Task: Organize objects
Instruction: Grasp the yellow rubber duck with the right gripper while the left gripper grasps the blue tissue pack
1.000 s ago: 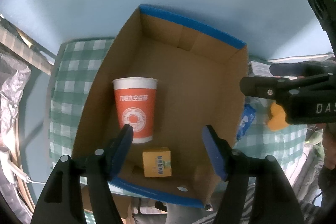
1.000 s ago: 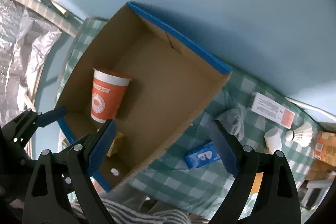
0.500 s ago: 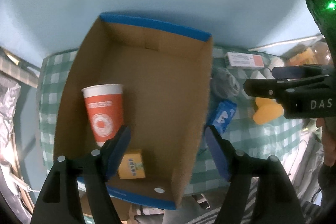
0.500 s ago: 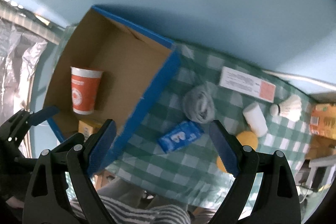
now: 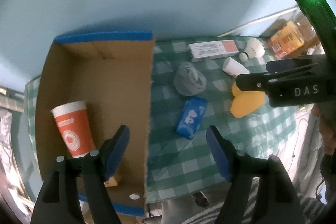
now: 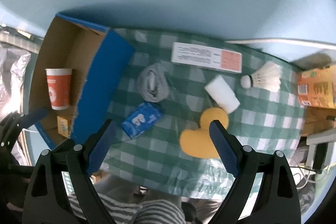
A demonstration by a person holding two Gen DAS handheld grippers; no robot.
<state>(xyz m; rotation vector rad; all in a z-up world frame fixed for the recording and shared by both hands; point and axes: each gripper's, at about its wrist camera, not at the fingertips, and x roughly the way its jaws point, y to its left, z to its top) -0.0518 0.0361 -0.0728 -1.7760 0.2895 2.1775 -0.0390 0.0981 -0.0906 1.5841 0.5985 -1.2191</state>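
- Over the last second both views swung off the cardboard box toward the loose items on the checked tablecloth; I judge the next pick is being chosen.
- Left gripper: fingers apart, empty; the blue packet lies just ahead of it.
- Right gripper: fingers apart, empty, the yellow sponge beside its right finger.
- The orange cup already stands in the box.
- The box wall rises just beside the left finger; open cloth lies ahead.

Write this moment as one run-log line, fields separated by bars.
left gripper: open, empty | right gripper: open, empty | cardboard box: orange cup inside | blue packet: on checked cloth
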